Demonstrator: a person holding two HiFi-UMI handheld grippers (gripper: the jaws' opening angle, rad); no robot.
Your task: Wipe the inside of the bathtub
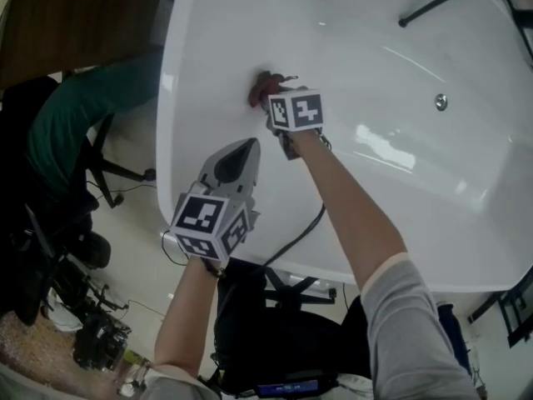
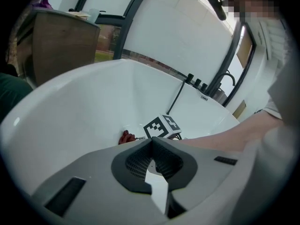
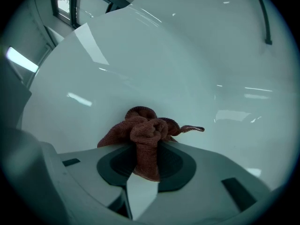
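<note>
A white bathtub (image 1: 391,65) fills most of the head view. My right gripper (image 1: 275,98) is shut on a bunched reddish-brown cloth (image 1: 265,87) and holds it against the tub's inner left wall. In the right gripper view the cloth (image 3: 143,135) bulges out ahead of the closed jaws, pressed on the white wall (image 3: 187,64). My left gripper (image 1: 237,161) hangs over the tub's near rim, shut and holding nothing. From the left gripper view I see the cloth (image 2: 125,137) and the right gripper's marker cube (image 2: 161,126) down inside the tub.
A drain fitting (image 1: 440,102) sits in the tub's right side. A black hose (image 1: 437,0) lies across the far end. On the left, a person in a green top (image 1: 75,119) sits on a black chair. Cables and gear (image 1: 96,340) lie on the floor.
</note>
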